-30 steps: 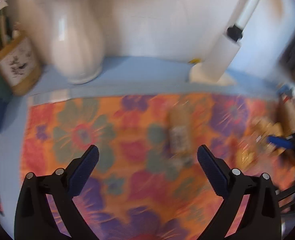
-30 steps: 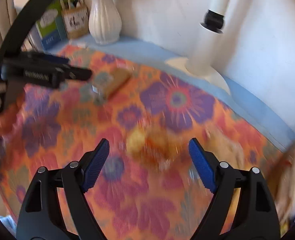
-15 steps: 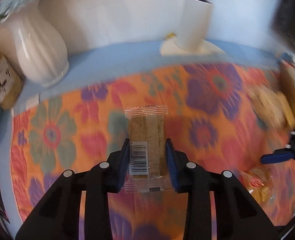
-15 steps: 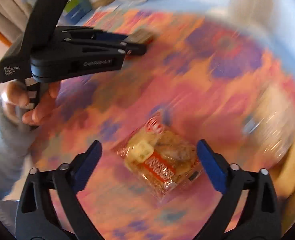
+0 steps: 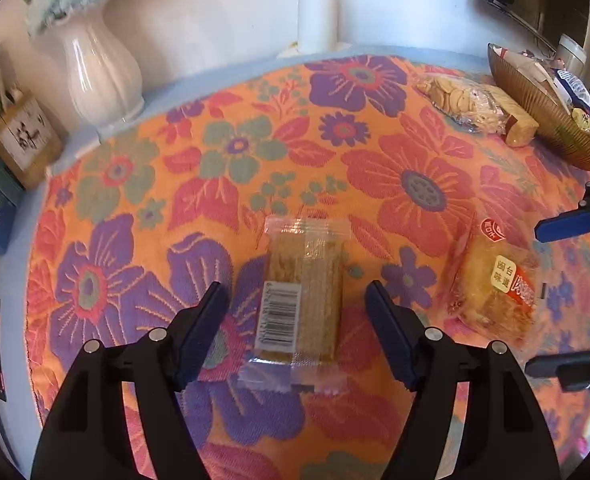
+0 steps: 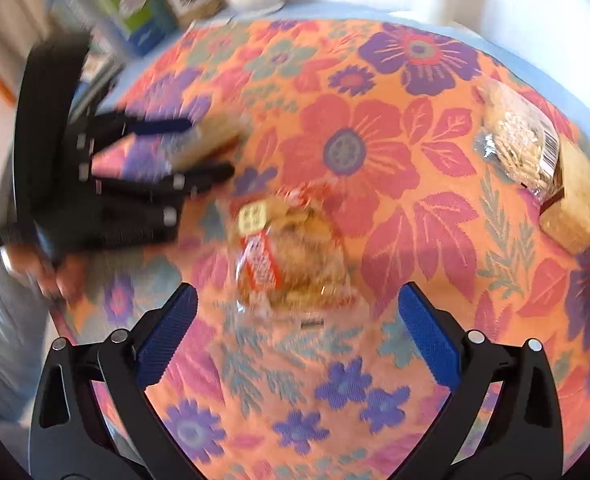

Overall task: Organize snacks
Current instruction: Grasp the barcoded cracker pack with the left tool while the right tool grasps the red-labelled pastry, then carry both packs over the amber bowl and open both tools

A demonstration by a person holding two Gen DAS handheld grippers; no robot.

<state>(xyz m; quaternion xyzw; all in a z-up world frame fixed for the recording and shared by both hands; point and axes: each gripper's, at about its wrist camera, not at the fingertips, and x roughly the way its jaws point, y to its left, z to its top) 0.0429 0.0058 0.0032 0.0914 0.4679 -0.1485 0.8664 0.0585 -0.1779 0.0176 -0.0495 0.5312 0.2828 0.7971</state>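
A clear-wrapped tan snack bar [image 5: 303, 292] with a barcode lies flat on the flowered cloth [image 5: 375, 152]. My left gripper [image 5: 295, 286] straddles it, jaws opening, with a gap between each pad and the wrapper. A red-labelled pastry packet [image 5: 495, 284] lies to its right. My right gripper [image 6: 299, 292] hovers over that packet [image 6: 287, 256], open wide and touching nothing. In the right wrist view the left gripper [image 6: 211, 147] and the bar [image 6: 223, 132] are blurred at the left, with a hand and grey sleeve below.
A brown ribbed bowl [image 5: 547, 120] with packets stands at the far right. Beside it lie a biscuit bag [image 5: 459, 100] and a tan bar [image 5: 521, 128]. A white vase [image 5: 99, 76], a paper roll [image 5: 317, 16] and a wooden holder [image 5: 27, 140] line the back.
Half a second ago the left jaws pressed on the snack bar; now they stand apart from it. The right gripper has drawn closer over the pastry packet.
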